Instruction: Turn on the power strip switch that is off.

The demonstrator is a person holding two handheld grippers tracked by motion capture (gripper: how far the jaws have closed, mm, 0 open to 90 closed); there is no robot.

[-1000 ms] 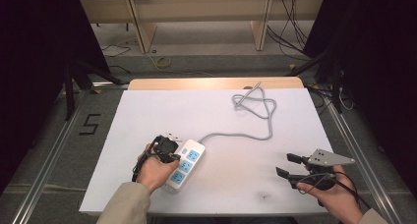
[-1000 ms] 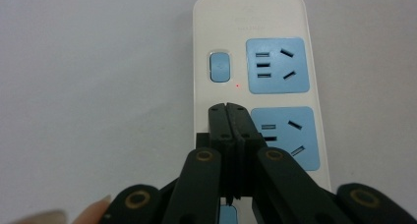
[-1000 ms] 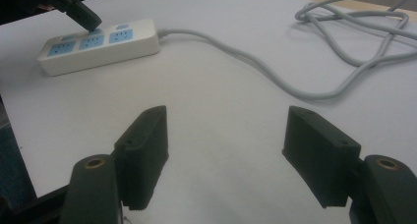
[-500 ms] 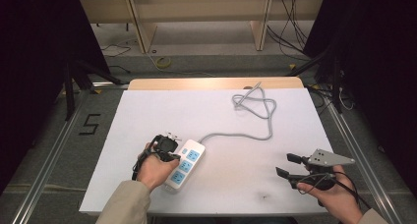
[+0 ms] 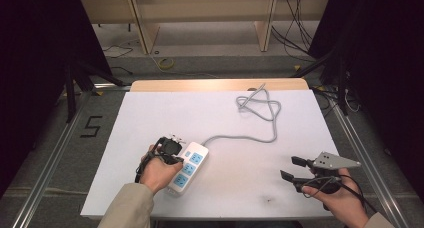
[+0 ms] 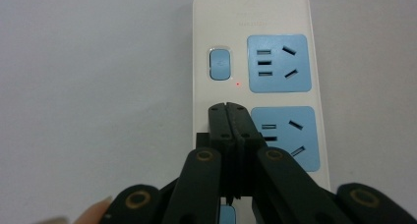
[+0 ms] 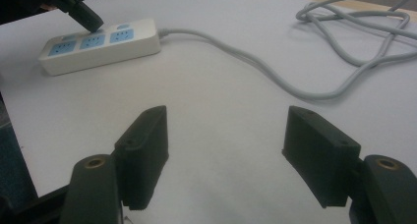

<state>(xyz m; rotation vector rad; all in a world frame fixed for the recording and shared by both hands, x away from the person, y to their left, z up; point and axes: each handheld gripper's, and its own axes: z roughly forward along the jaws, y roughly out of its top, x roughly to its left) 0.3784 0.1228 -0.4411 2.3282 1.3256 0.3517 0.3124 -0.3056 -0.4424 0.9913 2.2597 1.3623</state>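
- The white power strip (image 5: 189,168) lies flat on the white desk (image 5: 150,113), near the front edge on the left side.
- It has blue sockets (image 6: 279,63) and a small blue button (image 6: 220,63) with a tiny red light (image 6: 238,84) just beside it.
- The left gripper (image 6: 228,106) is closed tight with nothing held, and its tips sit right over the strip, between the button and the second socket.
- A grey cord (image 5: 260,110) runs from the strip to the back of the desk, where it lies in loose loops.
- The right gripper (image 5: 292,168) is wide open and holds nothing. It hangs over the bare desk at the right, well apart from the strip.
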